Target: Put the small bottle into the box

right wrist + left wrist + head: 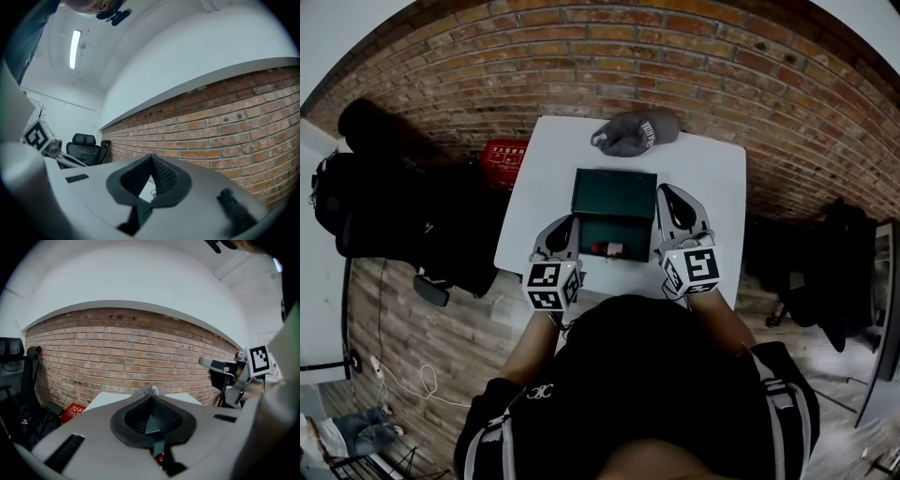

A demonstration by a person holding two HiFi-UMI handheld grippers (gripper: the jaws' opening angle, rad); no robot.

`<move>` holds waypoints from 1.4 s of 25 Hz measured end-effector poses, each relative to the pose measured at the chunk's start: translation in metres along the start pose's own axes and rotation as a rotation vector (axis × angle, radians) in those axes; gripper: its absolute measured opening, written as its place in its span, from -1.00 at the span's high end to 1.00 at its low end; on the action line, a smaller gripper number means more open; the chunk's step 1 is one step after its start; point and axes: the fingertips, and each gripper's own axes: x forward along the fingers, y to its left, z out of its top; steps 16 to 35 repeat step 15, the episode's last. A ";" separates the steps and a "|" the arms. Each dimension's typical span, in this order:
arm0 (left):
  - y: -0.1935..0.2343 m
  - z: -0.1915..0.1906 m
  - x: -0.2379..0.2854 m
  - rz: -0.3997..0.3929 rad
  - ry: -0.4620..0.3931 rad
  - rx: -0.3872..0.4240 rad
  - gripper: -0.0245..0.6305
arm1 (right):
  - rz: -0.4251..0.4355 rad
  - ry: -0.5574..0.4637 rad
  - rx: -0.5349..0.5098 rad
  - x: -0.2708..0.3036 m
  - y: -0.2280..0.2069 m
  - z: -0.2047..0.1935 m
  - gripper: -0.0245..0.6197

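Note:
A dark green box (615, 228) lies open on the white table (544, 187), its lid (614, 190) folded back. The small bottle (609, 249), red and white, lies inside the box near its front wall. My left gripper (571, 222) hovers at the box's left side and my right gripper (668, 191) at its right side; both are raised, with jaws together and nothing held. In the left gripper view the jaws (151, 397) meet at the tip, and a bit of red bottle (160, 458) shows beneath them. The jaws in the right gripper view (152, 157) are shut too.
A grey cap (636, 131) lies at the table's far edge. A red case (504, 159) sits on the floor left of the table, next to dark bags and a chair (394, 206). A brick wall (675, 56) runs behind the table.

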 end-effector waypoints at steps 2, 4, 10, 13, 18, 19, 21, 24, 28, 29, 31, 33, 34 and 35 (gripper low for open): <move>-0.003 0.002 -0.001 -0.002 -0.010 0.004 0.88 | -0.010 0.005 -0.003 -0.002 -0.004 -0.001 0.83; -0.005 0.002 0.000 -0.004 -0.014 0.007 0.88 | -0.015 0.016 -0.002 -0.004 -0.007 -0.004 0.83; -0.012 -0.004 -0.005 -0.003 -0.008 -0.013 0.88 | 0.006 0.061 0.001 -0.012 -0.003 -0.015 0.83; -0.011 -0.004 -0.006 -0.001 -0.006 -0.018 0.88 | 0.010 0.063 -0.003 -0.011 -0.003 -0.014 0.83; -0.009 -0.002 -0.005 0.000 -0.007 -0.016 0.88 | 0.008 0.062 -0.004 -0.008 -0.003 -0.012 0.83; -0.009 -0.002 -0.005 0.000 -0.007 -0.016 0.88 | 0.008 0.062 -0.004 -0.008 -0.003 -0.012 0.83; -0.009 -0.002 -0.005 0.000 -0.007 -0.016 0.88 | 0.008 0.062 -0.004 -0.008 -0.003 -0.012 0.83; -0.009 -0.002 -0.005 0.000 -0.007 -0.016 0.88 | 0.008 0.062 -0.004 -0.008 -0.003 -0.012 0.83; -0.009 -0.002 -0.005 0.000 -0.007 -0.016 0.88 | 0.008 0.062 -0.004 -0.008 -0.003 -0.012 0.83; -0.009 -0.002 -0.005 0.000 -0.007 -0.016 0.88 | 0.008 0.062 -0.004 -0.008 -0.003 -0.012 0.83; -0.009 -0.002 -0.005 0.000 -0.007 -0.016 0.88 | 0.008 0.062 -0.004 -0.008 -0.003 -0.012 0.83; -0.009 -0.002 -0.005 0.000 -0.007 -0.016 0.88 | 0.008 0.062 -0.004 -0.008 -0.003 -0.012 0.83; -0.009 -0.002 -0.005 0.000 -0.007 -0.016 0.88 | 0.008 0.062 -0.004 -0.008 -0.003 -0.012 0.83; -0.009 -0.002 -0.005 0.000 -0.007 -0.016 0.88 | 0.008 0.062 -0.004 -0.008 -0.003 -0.012 0.83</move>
